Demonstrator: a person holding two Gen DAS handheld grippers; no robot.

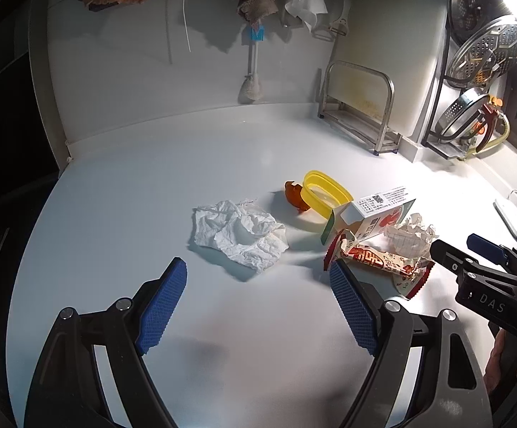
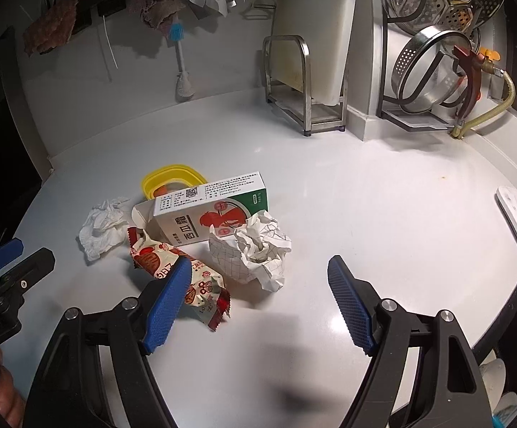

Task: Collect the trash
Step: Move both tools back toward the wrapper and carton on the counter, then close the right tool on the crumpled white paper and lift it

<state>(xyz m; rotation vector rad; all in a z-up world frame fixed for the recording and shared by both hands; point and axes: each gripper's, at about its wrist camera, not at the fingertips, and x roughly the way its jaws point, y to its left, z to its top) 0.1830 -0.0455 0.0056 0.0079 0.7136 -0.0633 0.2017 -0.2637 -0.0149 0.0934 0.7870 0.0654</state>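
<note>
White table (image 2: 365,185), kitchen wall behind with hung cloths. Trash clustered mid-table: crumpled tissue (image 1: 239,233), snack wrapper (image 2: 187,274), carton (image 2: 210,210), balled grid paper (image 2: 255,253). Left tool (image 1: 258,271) and right tool (image 2: 260,267) both wide, empty.

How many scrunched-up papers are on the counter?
2: a plain white tissue left of the yellow lid, and a grid-lined paper ball in front of the box.

Trash clustered on white counter: crumpled white tissue (image 1: 239,237) at left; yellow lid (image 1: 326,194) behind, orange scrap (image 1: 296,196) touching it; opened white-green carton (image 2: 210,210) lying on side; red-edged snack wrapper (image 2: 183,278) in front; balled grid paper (image 2: 255,251) beside carton.
</note>
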